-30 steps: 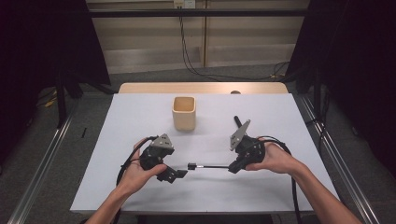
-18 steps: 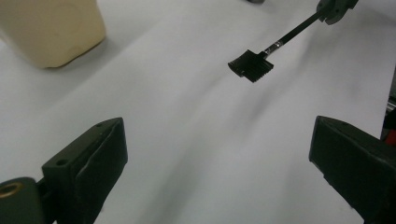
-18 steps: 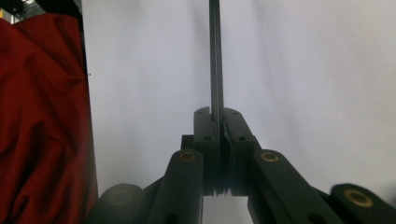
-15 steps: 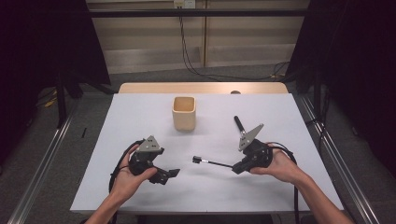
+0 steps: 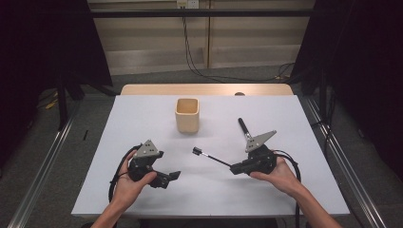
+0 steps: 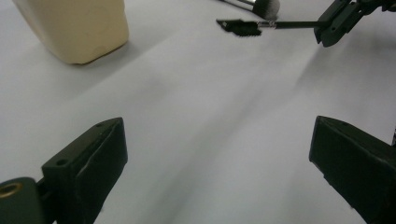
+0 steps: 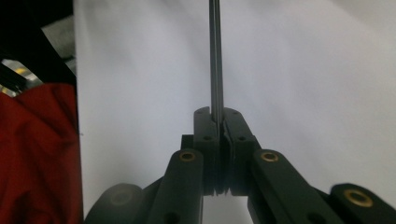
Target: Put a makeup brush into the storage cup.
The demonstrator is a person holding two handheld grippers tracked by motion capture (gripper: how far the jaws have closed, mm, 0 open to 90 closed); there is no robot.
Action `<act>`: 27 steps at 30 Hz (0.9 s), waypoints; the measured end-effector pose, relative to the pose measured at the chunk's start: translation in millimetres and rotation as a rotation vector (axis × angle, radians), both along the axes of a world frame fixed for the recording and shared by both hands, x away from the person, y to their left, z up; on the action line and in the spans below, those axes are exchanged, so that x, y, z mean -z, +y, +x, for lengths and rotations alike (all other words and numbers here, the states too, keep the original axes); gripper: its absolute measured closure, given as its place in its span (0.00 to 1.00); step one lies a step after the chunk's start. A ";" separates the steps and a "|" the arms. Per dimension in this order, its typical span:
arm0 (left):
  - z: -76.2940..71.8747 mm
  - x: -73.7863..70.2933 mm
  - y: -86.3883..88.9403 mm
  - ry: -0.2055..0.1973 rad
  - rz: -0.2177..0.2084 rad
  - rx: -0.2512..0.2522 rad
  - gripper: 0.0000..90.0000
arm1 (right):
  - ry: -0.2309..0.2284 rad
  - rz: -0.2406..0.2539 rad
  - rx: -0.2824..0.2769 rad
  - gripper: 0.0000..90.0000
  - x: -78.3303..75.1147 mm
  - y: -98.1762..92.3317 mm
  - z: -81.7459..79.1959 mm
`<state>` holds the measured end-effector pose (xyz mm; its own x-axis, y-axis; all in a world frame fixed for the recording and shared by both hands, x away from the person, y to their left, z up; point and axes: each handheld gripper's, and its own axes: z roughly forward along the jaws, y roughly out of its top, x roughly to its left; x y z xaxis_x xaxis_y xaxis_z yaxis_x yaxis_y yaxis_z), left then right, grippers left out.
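Hiding brush tip beyond frame

Reaching in from the near edge with both forearms, one hand on each tool. Holding the left gripper low, jaws standing wide apart with nothing between them. Keeping the right gripper pointing toward the left one, jaws pressing tight together. Wrapping the right hand around its back end.
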<state>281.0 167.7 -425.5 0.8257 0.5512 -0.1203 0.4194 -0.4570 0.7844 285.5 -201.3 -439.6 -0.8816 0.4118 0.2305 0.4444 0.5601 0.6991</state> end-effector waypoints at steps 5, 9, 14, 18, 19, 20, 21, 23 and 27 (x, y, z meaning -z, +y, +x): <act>-1.2 1.8 0.2 -0.011 0.015 -0.003 0.05 | -0.026 0.049 0.019 0.96 0.8 -0.1 -3.6; -1.6 2.7 0.7 -0.013 0.009 -0.003 0.05 | -0.050 0.110 0.031 0.96 0.4 0.1 -5.3; -2.0 4.2 1.4 -0.027 0.011 -0.003 0.05 | -0.092 0.149 0.049 0.96 -1.3 2.3 -10.4; -2.4 3.7 1.3 -0.033 -0.001 0.006 0.06 | -0.117 0.190 0.061 0.96 0.4 2.9 -13.5; -2.6 3.6 0.8 -0.031 -0.010 0.010 0.07 | -0.121 0.200 0.067 0.96 1.5 2.9 -13.7; -2.2 3.1 0.1 -0.031 -0.017 0.013 0.07 | -0.116 0.208 0.062 0.96 2.0 2.8 -13.7; -2.3 3.4 -0.7 -0.028 -0.026 0.009 0.06 | -0.132 0.210 0.066 0.96 2.5 3.5 -14.1; -1.7 3.6 -1.8 -0.026 -0.035 0.020 0.06 | -0.142 0.224 0.070 0.96 2.5 4.4 -14.6; -1.2 3.9 -2.2 -0.048 -0.043 0.015 0.06 | -0.171 0.250 0.087 0.96 1.6 5.8 -15.3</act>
<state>279.8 165.5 -429.4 0.8393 0.5337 -0.1033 0.3737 -0.4283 0.8227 270.2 -195.5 -441.2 -0.8802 0.4367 0.1857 0.3475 0.3265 0.8790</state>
